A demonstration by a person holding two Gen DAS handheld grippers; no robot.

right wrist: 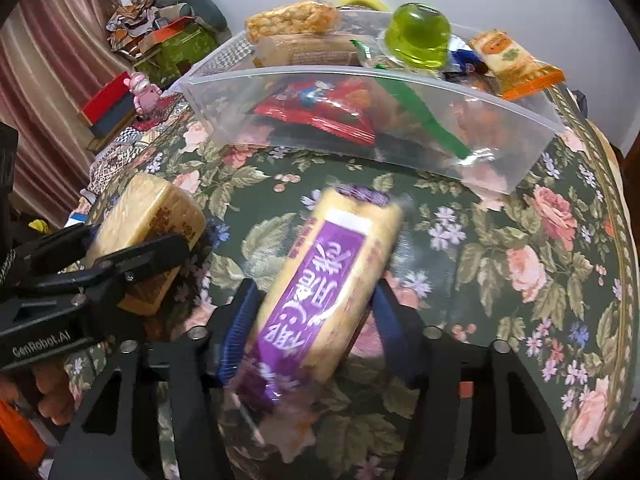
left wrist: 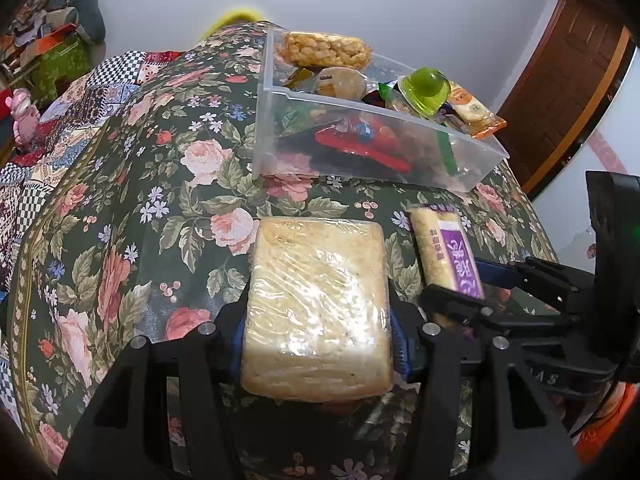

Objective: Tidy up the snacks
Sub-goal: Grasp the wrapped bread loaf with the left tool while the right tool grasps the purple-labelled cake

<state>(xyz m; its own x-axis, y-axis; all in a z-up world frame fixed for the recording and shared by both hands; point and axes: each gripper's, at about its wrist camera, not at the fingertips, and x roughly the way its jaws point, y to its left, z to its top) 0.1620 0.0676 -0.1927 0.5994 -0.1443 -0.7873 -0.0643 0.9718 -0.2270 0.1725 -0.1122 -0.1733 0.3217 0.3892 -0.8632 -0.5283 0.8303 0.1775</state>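
Note:
My left gripper (left wrist: 318,344) is shut on a flat beige snack block in clear wrap (left wrist: 318,304), held just above the flowered tablecloth. It also shows in the right wrist view (right wrist: 148,224). My right gripper (right wrist: 312,320) is shut on a purple-labelled snack pack (right wrist: 316,292), blurred, tilted toward the upper right. The same pack shows in the left wrist view (left wrist: 444,252) beside the beige block. A clear plastic bin (left wrist: 472,144) full of snacks stands ahead of both grippers, also seen in the right wrist view (right wrist: 532,152).
In the bin lie a green jelly cup (right wrist: 418,36), a rice cracker bar (right wrist: 290,20), a red packet (right wrist: 320,108) and an orange-wrapped cracker (right wrist: 514,64). A pink toy (right wrist: 142,88) and boxes sit off the table's left edge. A wooden door (left wrist: 568,76) stands at the right.

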